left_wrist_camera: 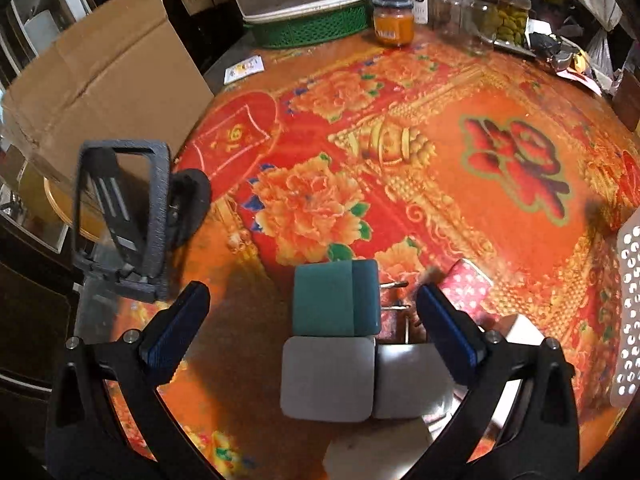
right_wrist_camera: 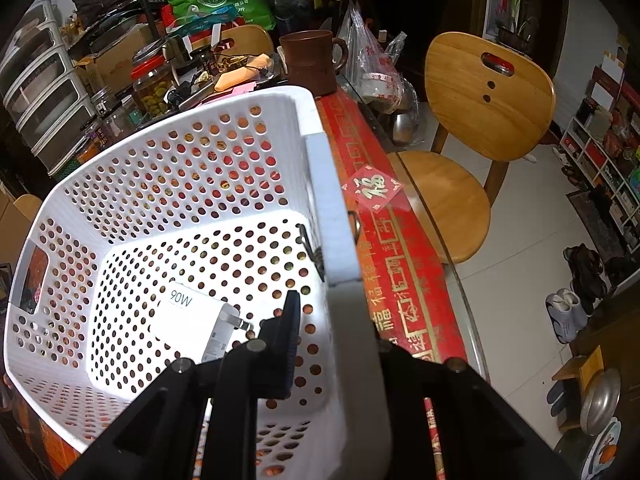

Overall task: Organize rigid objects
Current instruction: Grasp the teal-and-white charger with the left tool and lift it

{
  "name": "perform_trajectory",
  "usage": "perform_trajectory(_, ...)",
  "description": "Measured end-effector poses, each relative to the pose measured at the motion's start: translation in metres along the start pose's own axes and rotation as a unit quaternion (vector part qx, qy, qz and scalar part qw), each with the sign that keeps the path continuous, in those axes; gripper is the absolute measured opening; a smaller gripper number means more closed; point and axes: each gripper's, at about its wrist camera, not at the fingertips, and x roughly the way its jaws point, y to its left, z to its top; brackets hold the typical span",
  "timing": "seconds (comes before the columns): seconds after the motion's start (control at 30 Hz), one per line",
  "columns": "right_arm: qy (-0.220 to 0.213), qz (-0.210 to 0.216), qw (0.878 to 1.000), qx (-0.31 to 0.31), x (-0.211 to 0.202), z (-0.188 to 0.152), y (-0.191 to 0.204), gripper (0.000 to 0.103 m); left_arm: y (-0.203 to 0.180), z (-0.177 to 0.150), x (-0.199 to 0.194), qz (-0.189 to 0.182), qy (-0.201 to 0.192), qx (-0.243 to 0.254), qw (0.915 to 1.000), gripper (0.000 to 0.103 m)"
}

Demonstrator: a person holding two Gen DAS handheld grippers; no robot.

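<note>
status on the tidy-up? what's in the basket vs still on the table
Done: one white 90W charger lies in the white basket. In hand: the right gripper is clamped on the basket's rim, apparently steadying it; the left gripper is open around a teal block. Left: that block, two grey blocks below it, a black stand and a pink dotted item remain on the table.

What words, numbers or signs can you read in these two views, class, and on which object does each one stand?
"90W": white charger lying in the white basket.
"福": red paper square on the tablecloth.
Gold characters on the tablecloth border: too distorted to read.
Green bag print: too small.
Orange jar label: blurred.
Card on the table: blurred.
</note>
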Motion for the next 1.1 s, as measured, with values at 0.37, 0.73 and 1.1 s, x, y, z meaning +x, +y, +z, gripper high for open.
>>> perform_trajectory(0.37,0.000,0.001,1.000,0.000,0.000,0.000,0.001,0.017,-0.002,-0.004,0.024,-0.045,0.023,-0.044,0.9978,0.062)
perform_trajectory(0.73,0.001,0.001,1.000,-0.003,0.000,0.000,0.002,0.017,-0.030,0.006,-0.061,0.060,-0.096,-0.008,0.9936,0.060)
perform_trajectory(1.1,0.000,0.002,1.000,-0.002,0.000,0.000,0.002,0.017,-0.114,-0.002,-0.191,0.034,-0.201,0.047,0.9778,0.060)
